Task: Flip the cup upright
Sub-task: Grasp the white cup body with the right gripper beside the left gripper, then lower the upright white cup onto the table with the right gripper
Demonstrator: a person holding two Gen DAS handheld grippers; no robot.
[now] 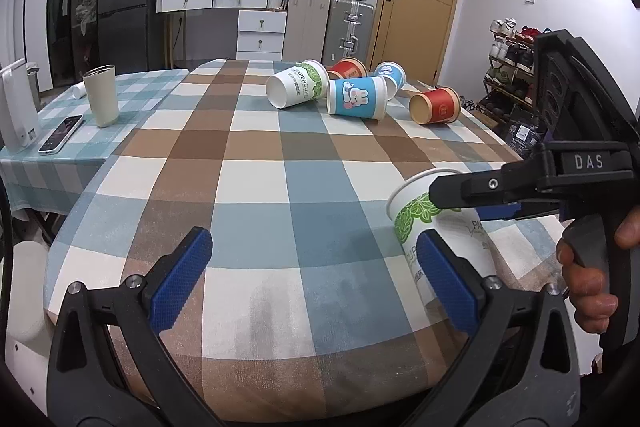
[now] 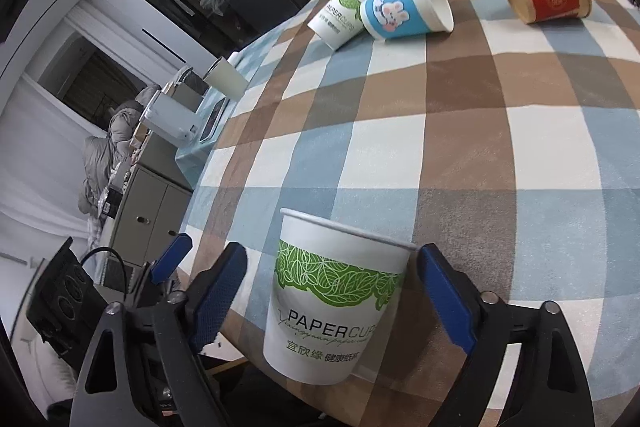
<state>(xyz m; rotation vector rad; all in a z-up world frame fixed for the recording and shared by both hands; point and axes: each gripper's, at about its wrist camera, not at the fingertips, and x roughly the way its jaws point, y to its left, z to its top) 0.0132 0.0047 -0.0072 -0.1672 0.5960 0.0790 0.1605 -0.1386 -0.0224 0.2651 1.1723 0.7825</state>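
Standing mouth-up at the near edge of the checked tablecloth (image 2: 500, 155): white green-leaf paper cup (image 2: 332, 299) printed "PAPERCUPS", sitting between the fingers of the right gripper (image 2: 328, 299). Spreading wide, those jaws, one blue pad (image 2: 446, 293) just touching the rim, the other standing clear of the wall. Hovering beside it, the left gripper (image 1: 312, 283), jaws gaping over bare cloth and holding nothing, its right pad in front of the same cup. Lying on their sides at the far end: a second leaf-print cup (image 1: 298, 83), a blue bunny cup (image 1: 356, 97), another blue cup (image 1: 392, 75), and two red cups (image 1: 436, 105), clustered near together. Resting off to the left: a cream tumbler (image 1: 102, 95) and a phone (image 1: 60, 135).
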